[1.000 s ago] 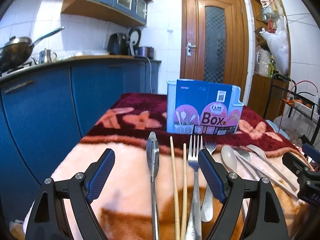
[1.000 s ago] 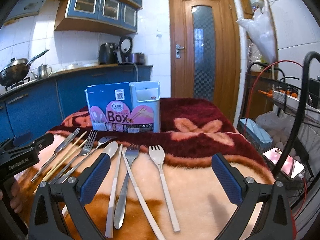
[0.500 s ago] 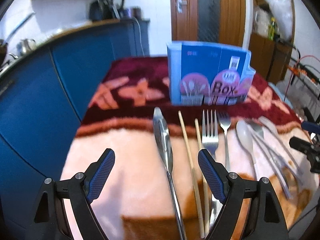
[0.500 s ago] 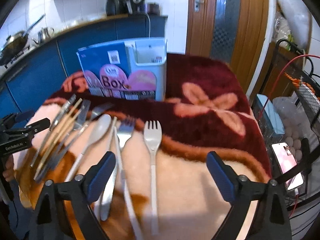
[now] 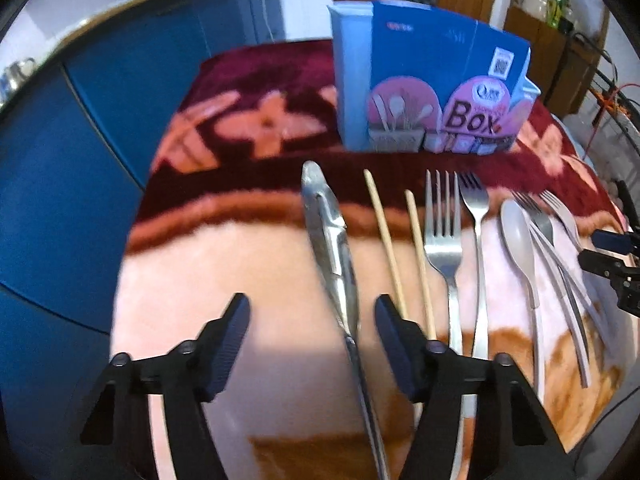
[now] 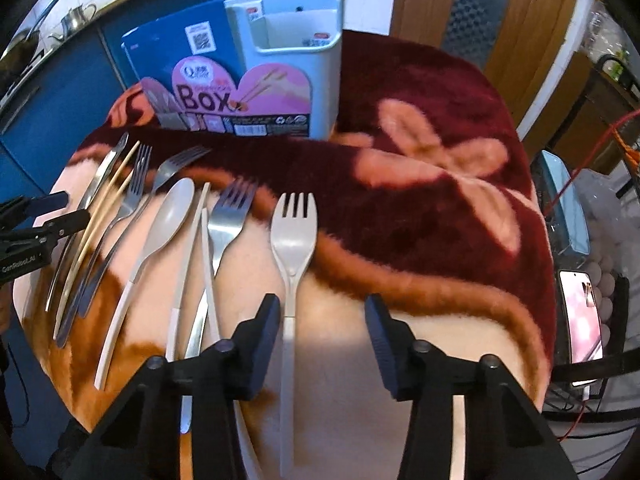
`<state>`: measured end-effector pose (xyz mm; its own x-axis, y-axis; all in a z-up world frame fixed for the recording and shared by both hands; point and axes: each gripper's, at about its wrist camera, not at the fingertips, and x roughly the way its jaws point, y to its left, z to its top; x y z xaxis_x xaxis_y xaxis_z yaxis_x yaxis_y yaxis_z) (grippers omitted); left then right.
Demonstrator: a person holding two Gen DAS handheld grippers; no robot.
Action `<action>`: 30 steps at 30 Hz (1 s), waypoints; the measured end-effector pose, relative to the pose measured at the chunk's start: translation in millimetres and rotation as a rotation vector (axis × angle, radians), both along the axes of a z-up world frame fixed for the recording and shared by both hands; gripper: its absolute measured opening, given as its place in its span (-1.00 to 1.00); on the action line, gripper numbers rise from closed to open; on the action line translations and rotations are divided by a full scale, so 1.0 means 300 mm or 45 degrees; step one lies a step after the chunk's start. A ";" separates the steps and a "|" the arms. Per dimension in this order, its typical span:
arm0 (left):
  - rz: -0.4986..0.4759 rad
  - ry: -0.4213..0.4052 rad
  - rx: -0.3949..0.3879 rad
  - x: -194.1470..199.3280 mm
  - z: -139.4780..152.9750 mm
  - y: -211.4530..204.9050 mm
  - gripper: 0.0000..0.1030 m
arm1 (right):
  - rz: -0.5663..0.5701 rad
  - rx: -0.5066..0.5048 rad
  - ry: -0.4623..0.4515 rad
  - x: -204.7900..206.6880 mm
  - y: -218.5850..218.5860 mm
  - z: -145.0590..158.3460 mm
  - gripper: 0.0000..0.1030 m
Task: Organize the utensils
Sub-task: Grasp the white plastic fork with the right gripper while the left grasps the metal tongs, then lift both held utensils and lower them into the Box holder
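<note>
Blue kitchen cabinets and a wooden door stand behind the table (image 5: 168, 320), which is covered with a plush blanket in dark red, pink and orange. At its far side stands the blue utensil box (image 5: 432, 80) with a pale plastic compartment (image 6: 296, 32) that looks empty from the right wrist view.

Nothing is organized yet, as far as I can judge: all utensils lie in a row on the blanket. From the left there are a steel knife (image 5: 332, 248), two wooden chopsticks (image 5: 388, 248), a steel fork (image 5: 442, 232), a second steel fork (image 5: 476, 216), a grey spoon (image 5: 520, 236), and at the right end a grey plastic fork (image 6: 294, 240). Every piece is left to move into the box.

The left hand-held gripper (image 5: 312, 320) is half wide and closing, with the knife between its fingers but no pad pressing on it. The right hand-held gripper (image 6: 322, 320) is narrower and also closing; the handle of the plastic fork lies between its fingers, close to the left one, not yet pinched.

Compared with one second ago, both cameras now look much more down at the table, the kitchen wall is mostly gone from view, and both jaws are no longer fully wide.
</note>
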<state>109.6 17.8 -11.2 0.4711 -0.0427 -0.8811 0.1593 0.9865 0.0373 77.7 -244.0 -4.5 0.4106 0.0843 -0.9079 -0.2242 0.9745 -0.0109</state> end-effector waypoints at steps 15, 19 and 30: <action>-0.014 0.254 -0.047 0.105 -0.008 -0.026 -0.35 | 0.079 -0.021 0.149 0.089 0.052 0.008 -0.84; -0.001 0.244 -0.111 0.092 0.002 -0.020 -0.71 | 0.068 0.041 0.092 0.066 0.042 0.032 -0.85; 0.028 -0.050 -0.316 -0.062 0.104 0.063 -0.73 | -0.008 0.178 -0.187 -0.038 -0.017 0.129 -0.85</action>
